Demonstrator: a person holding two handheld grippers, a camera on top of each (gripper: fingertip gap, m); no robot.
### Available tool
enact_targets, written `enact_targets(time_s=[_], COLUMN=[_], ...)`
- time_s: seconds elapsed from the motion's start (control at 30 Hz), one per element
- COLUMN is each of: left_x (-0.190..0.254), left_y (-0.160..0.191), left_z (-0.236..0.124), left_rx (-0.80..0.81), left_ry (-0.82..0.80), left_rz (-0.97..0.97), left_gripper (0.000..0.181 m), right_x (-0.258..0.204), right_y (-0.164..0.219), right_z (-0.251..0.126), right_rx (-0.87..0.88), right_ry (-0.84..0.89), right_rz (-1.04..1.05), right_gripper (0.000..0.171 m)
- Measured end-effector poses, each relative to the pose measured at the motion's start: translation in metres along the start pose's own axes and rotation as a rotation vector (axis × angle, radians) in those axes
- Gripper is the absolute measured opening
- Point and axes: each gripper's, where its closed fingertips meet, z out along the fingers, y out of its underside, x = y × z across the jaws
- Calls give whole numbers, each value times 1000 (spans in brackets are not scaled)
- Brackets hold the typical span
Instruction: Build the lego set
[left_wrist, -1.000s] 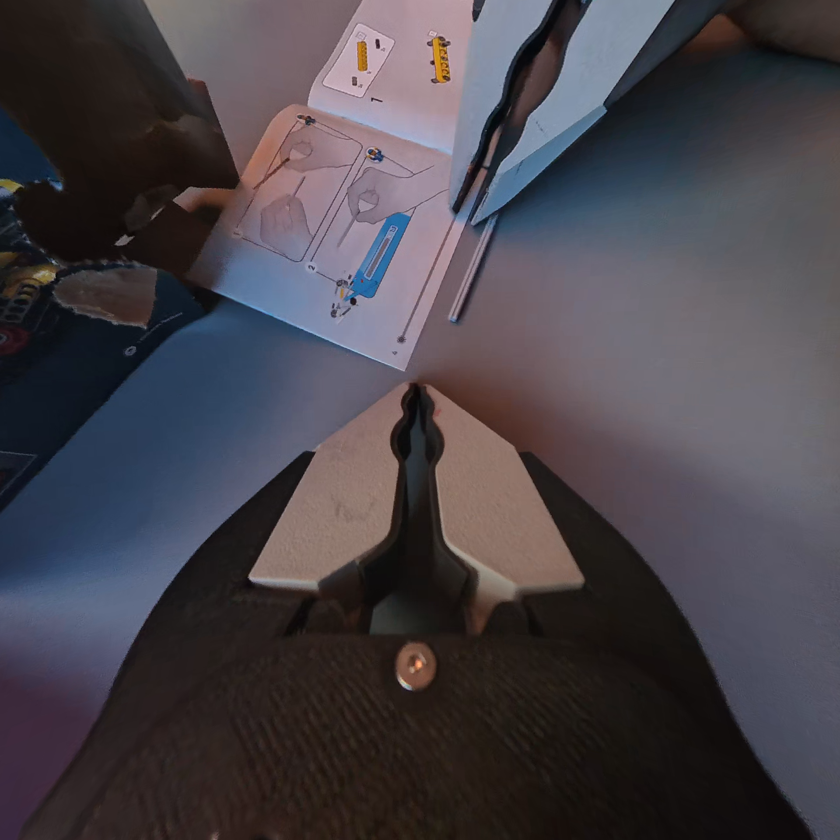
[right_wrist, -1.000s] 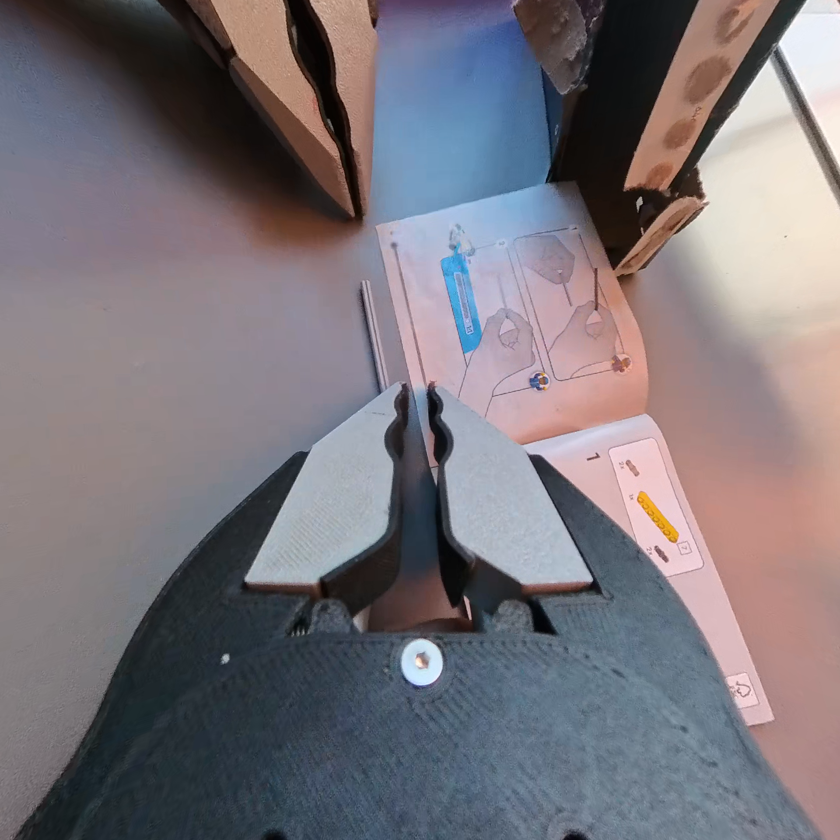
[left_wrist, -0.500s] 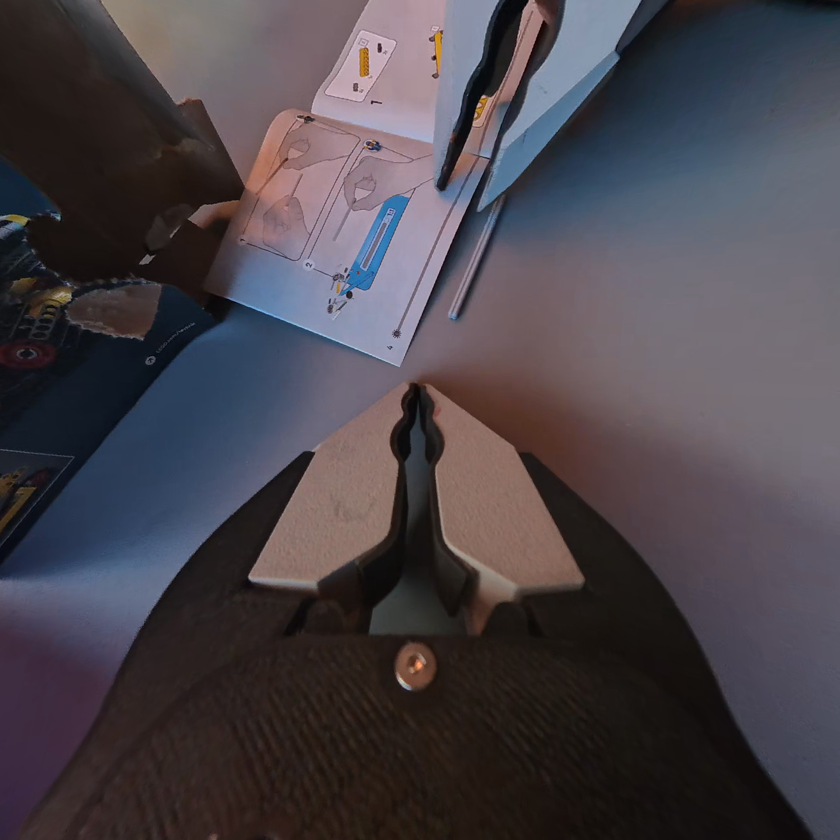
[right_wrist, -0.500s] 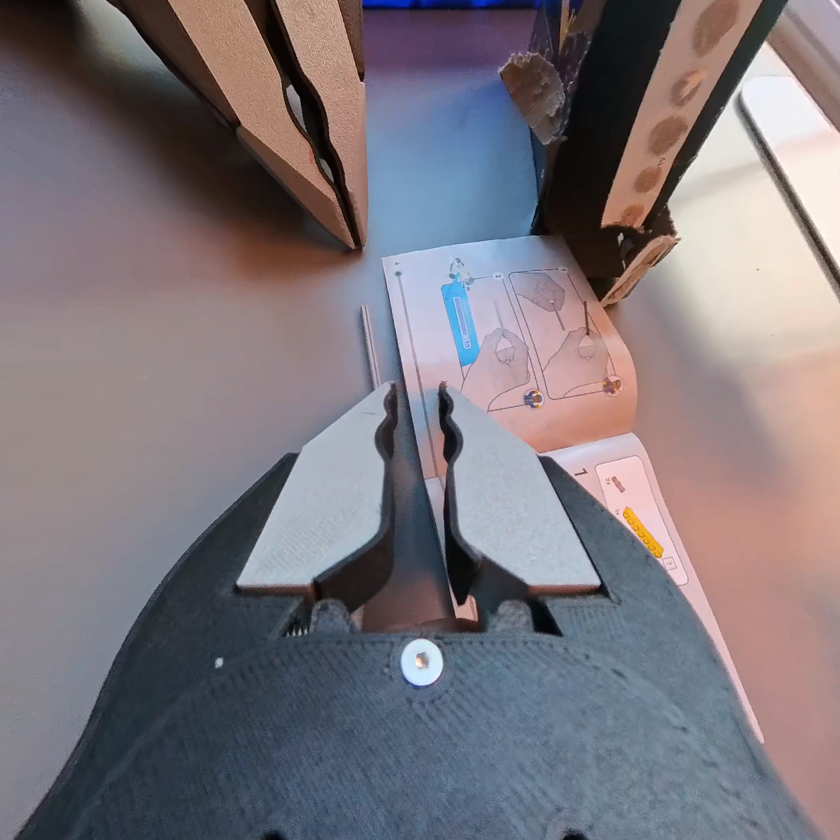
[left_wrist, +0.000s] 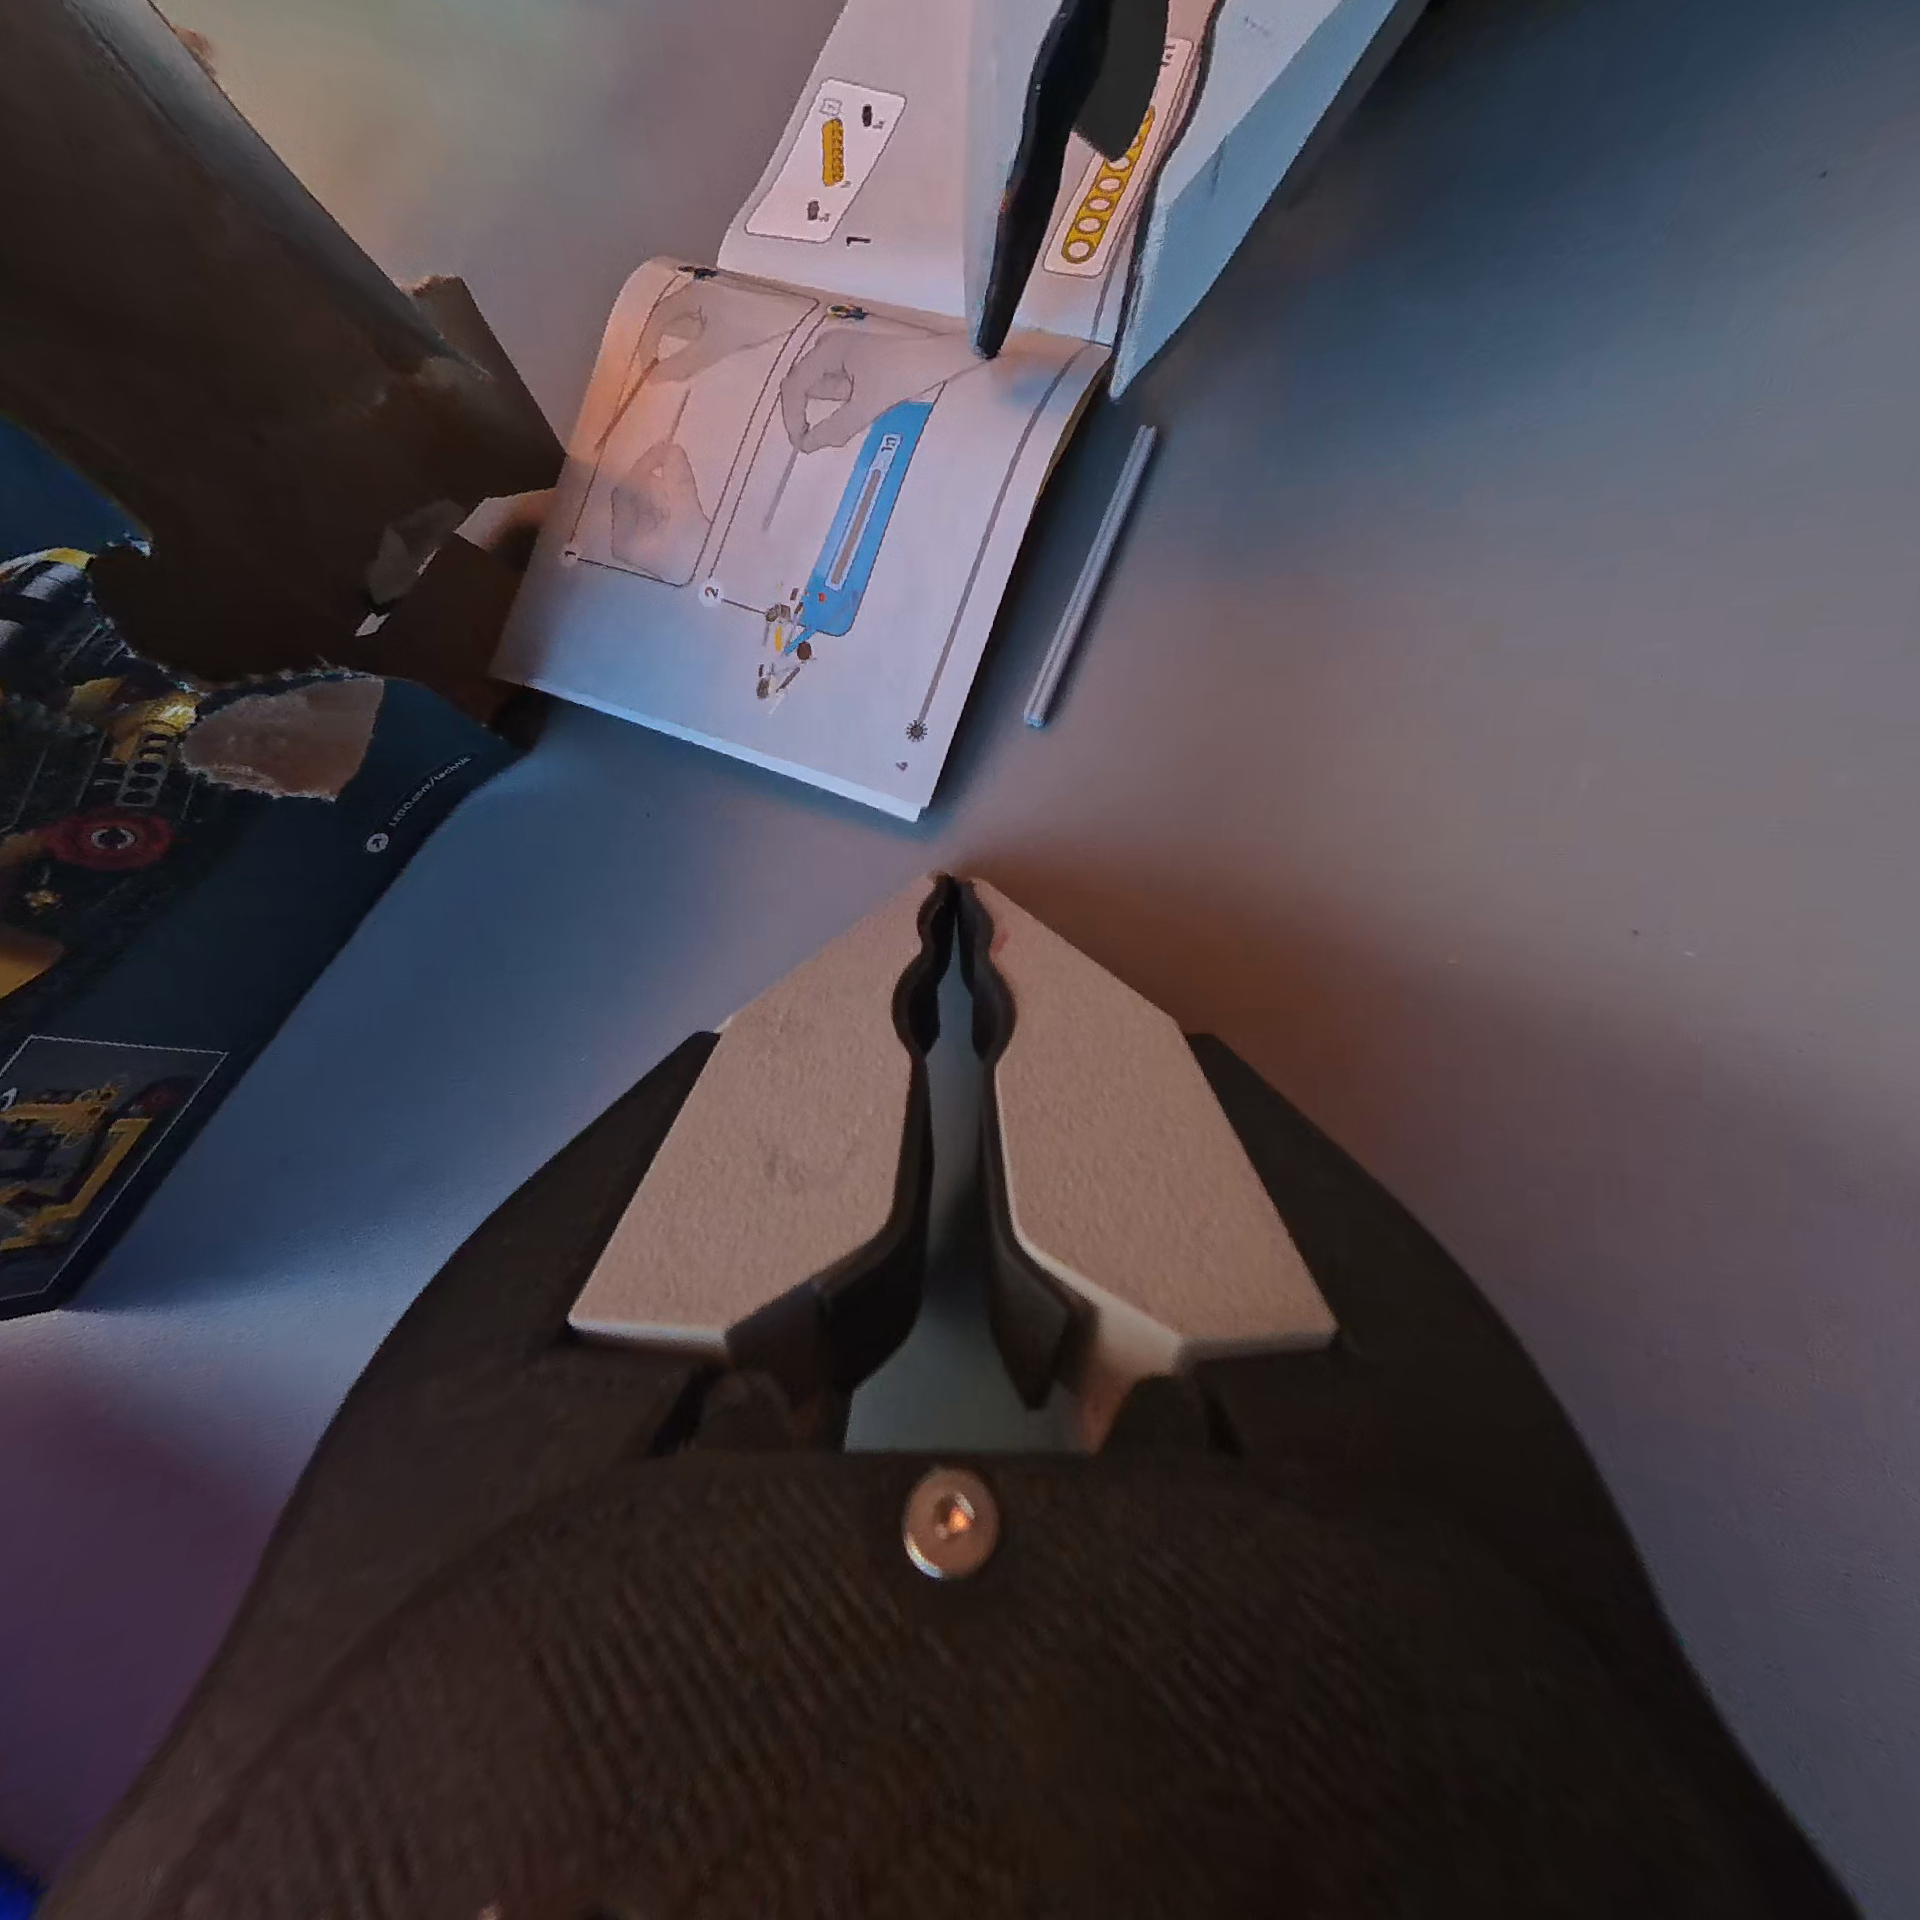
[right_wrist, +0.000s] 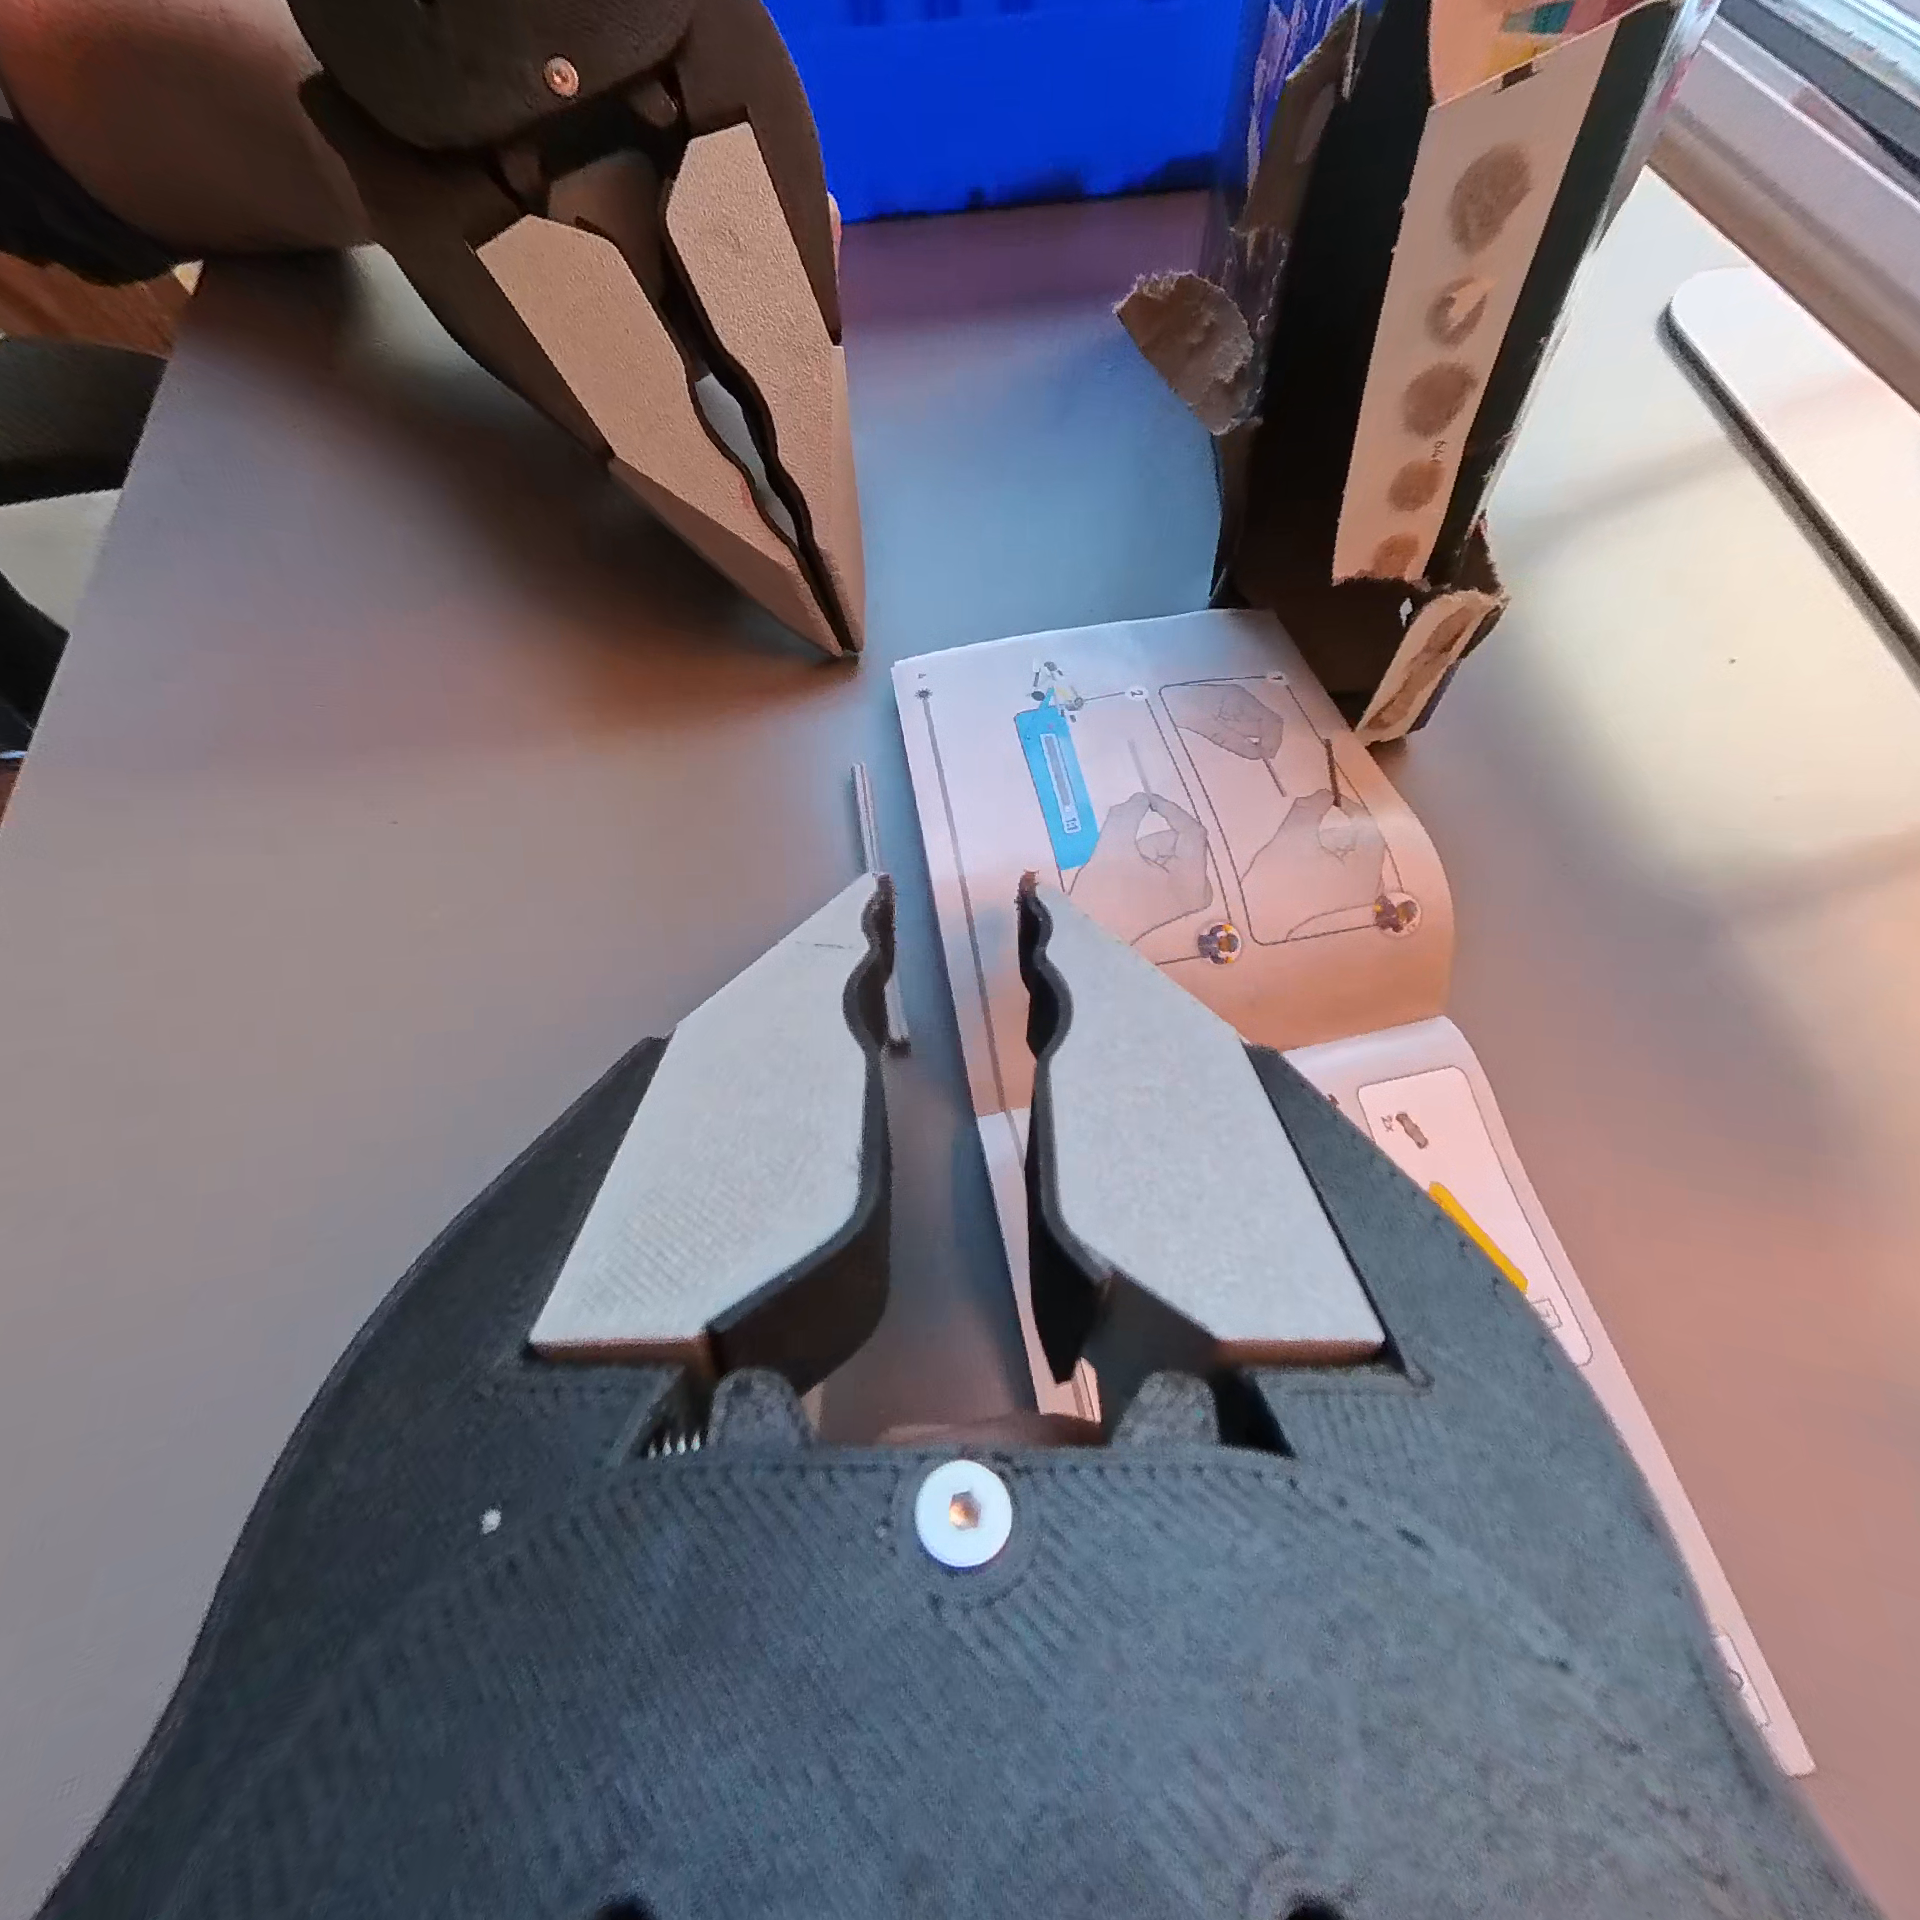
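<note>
An open instruction booklet (left_wrist: 810, 520) lies on the grey table, also in the right wrist view (right_wrist: 1143, 831). A thin grey rod (left_wrist: 1091, 571) lies just beside its edge, and one end runs under my right gripper's left finger (right_wrist: 868, 831). My right gripper (right_wrist: 956, 899) is open and empty above the booklet's edge and the rod; it also shows in the left wrist view (left_wrist: 1049, 369). My left gripper (left_wrist: 951, 888) is shut and empty, its tips low over the table short of the booklet's near corner; it also shows in the right wrist view (right_wrist: 842, 644).
A torn dark Lego box (right_wrist: 1382, 364) stands at the booklet's far side; it is at the left in the left wrist view (left_wrist: 208, 364). A blue bin (right_wrist: 1018, 104) sits at the back. A pale flat object (right_wrist: 1818, 416) lies at the right. Tip to tip, the grippers are about 9 centimetres apart.
My right gripper has opened wider and drawn back a little along the booklet's edge. My left gripper has stayed shut. The rod and booklet have not moved.
</note>
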Motion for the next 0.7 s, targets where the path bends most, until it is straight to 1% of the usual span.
enact_targets(time_s=[0.17, 0.4, 0.6, 0.7], left_x=[0, 0, 1, 1], left_y=[0, 1, 1, 1], left_z=[0, -1, -1, -1], left_rx=[2, 2, 3, 3], left_ry=[26, 25, 46, 62], left_rz=[-29, -31, -54, -72], left_gripper=[0, 0, 0, 0], right_x=[-2, -1, -9, -14], right_y=[-7, -21, -18, -13], right_z=[-4, -19, -23, -21], right_rx=[55, 181, 123, 55], right_ry=[-17, -44, -50, -28], right_rz=[14, 69, 0, -67], right_gripper=[20, 20, 20, 18])
